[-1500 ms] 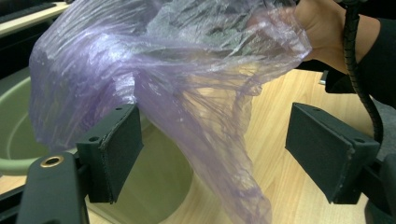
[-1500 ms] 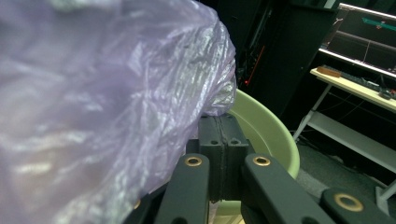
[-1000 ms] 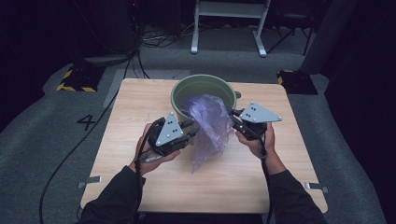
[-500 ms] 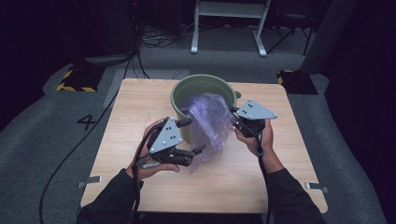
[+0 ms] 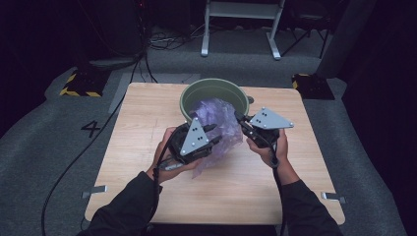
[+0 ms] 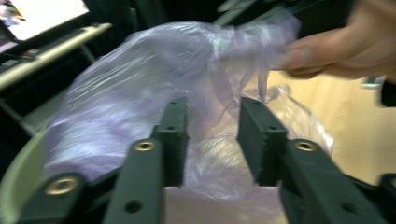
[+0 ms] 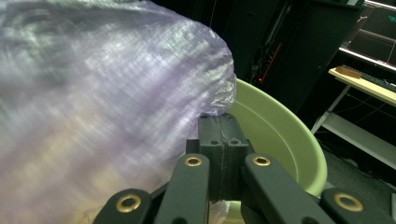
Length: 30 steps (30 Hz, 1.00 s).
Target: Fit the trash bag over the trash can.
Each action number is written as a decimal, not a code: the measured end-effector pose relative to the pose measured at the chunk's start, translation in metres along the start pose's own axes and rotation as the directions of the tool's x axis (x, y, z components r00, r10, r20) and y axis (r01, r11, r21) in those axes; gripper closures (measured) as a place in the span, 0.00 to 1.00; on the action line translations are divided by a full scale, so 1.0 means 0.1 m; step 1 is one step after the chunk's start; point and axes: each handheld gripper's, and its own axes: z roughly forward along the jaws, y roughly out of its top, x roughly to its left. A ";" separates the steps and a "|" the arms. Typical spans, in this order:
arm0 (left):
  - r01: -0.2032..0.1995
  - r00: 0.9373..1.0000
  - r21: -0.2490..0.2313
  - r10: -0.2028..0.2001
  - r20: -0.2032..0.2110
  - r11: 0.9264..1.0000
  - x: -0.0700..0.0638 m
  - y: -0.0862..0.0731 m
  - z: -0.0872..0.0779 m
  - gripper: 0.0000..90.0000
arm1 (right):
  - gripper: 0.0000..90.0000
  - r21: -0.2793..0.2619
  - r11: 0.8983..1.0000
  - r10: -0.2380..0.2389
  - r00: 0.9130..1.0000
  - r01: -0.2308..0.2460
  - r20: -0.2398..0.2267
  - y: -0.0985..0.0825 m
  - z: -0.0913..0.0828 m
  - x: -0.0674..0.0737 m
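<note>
A translucent purple plastic bag (image 5: 221, 115) hangs between both grippers, over the near rim of a pale green bucket (image 5: 196, 91) at the back of the wooden table (image 5: 147, 118). My left gripper (image 5: 212, 133) has just been closing, and a bunch of the bag (image 6: 140, 84) sits pressed between its jaws (image 6: 212, 105). My right gripper (image 5: 238, 118) is shut on the bag's right edge. In the right gripper view its jaws (image 7: 219, 119) meet, with the bag (image 7: 93, 93) beside them and the bucket (image 7: 280, 135) behind.
The person's right hand (image 6: 345, 46) shows close behind the bag. On the carpet around the table lie cables (image 5: 74, 162), a yellow-black striped block (image 5: 78, 86) at the left, and a white metal stand (image 5: 241, 29) beyond the bucket.
The left gripper has shifted a little to the right, closer to the bag, and tilted. The bag has bunched up between the two grippers. The right gripper has stayed put.
</note>
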 end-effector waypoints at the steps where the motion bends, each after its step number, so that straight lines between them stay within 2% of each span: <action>1: 0.016 1.000 -0.006 -0.016 0.013 1.000 0.05 -0.02 -0.01 0.84 | 1.00 0.001 1.000 0.004 1.000 -0.004 0.000 -0.01 -0.01 -0.01; 3: 0.016 1.000 -0.015 -0.016 0.000 1.000 0.11 -0.05 -0.04 0.94 | 1.00 0.004 1.000 0.015 1.000 -0.015 -0.001 -0.02 -0.01 -0.04; 5: 0.027 1.000 -0.020 -0.026 0.006 0.999 0.17 -0.07 -0.05 1.00 | 1.00 0.011 1.000 0.018 1.000 -0.018 0.004 -0.03 -0.01 -0.06; 10: 0.032 0.999 -0.004 -0.032 -0.005 0.999 0.29 -0.10 -0.03 1.00 | 0.99 0.018 0.999 0.035 0.999 -0.035 0.012 -0.06 0.03 -0.11; 11: 0.046 0.999 -0.004 -0.046 0.006 0.999 0.31 -0.11 -0.02 1.00 | 0.98 0.020 0.999 0.037 0.999 -0.037 0.011 -0.06 0.03 -0.12; 13: 0.054 0.999 -0.003 -0.054 -0.004 0.999 0.36 -0.13 -0.01 1.00 | 0.97 0.021 0.999 0.040 0.999 -0.040 0.011 -0.06 0.03 -0.13; 15: 0.089 0.996 -0.015 -0.089 0.016 0.996 0.41 -0.15 -0.01 1.00 | 1.00 0.021 0.999 0.045 0.999 -0.045 0.004 -0.07 0.02 -0.13; 16: 0.116 0.993 -0.023 -0.116 0.020 0.993 0.40 -0.16 -0.01 0.97 | 1.00 0.019 0.999 0.043 0.999 -0.043 0.001 -0.07 0.02 -0.14; 17: 0.133 0.991 -0.030 -0.132 0.026 0.991 0.39 -0.17 -0.01 0.84 | 1.00 0.021 0.999 0.038 0.999 -0.038 0.006 -0.07 0.01 -0.13; 18: 0.148 0.988 -0.037 -0.146 0.056 0.988 0.37 -0.18 -0.02 0.69 | 1.00 0.022 0.999 0.033 0.999 -0.033 0.008 -0.07 0.01 -0.13; 19: 0.155 0.985 -0.037 -0.151 0.082 0.987 0.34 -0.20 -0.03 0.58 | 1.00 0.024 0.999 0.029 1.000 -0.029 0.011 -0.06 0.01 -0.13; 20: 0.165 0.984 -0.047 -0.162 0.073 0.985 0.29 -0.21 -0.04 0.51 | 1.00 0.025 0.999 0.027 1.000 -0.028 0.015 -0.06 0.01 -0.13; 21: 0.180 0.982 -0.063 -0.175 0.077 0.982 0.26 -0.23 -0.05 0.39 | 1.00 0.030 0.999 0.024 0.999 -0.025 0.027 -0.06 0.01 -0.13; 22: 0.200 0.977 -0.071 -0.194 0.090 0.977 0.22 -0.25 -0.06 0.31 | 1.00 0.034 0.999 0.025 0.999 -0.026 0.033 -0.06 0.01 -0.13; 23: 0.207 0.975 -0.068 -0.200 0.092 0.976 0.18 -0.27 -0.06 0.28 | 1.00 0.036 0.999 0.031 0.999 -0.033 0.040 -0.06 0.01 -0.13; 25: 0.201 0.976 -0.062 -0.195 0.091 0.978 0.08 -0.31 -0.04 0.20 | 1.00 0.038 0.998 0.047 0.998 -0.049 0.051 -0.05 0.01 -0.14; 26: 0.201 0.976 -0.054 -0.195 0.094 0.978 0.04 -0.32 -0.03 0.20 | 1.00 0.039 0.998 0.049 0.997 -0.052 0.057 -0.05 0.02 -0.14; 29: 0.169 0.983 -0.043 -0.165 0.075 0.985 -0.12 -0.33 0.03 0.17 | 1.00 0.043 0.998 0.049 0.997 -0.051 0.063 -0.04 0.02 -0.13; 30: 0.169 0.983 -0.042 -0.166 0.075 0.985 -0.15 -0.34 0.05 0.17 | 1.00 0.045 0.998 0.048 0.997 -0.051 0.062 -0.04 0.02 -0.13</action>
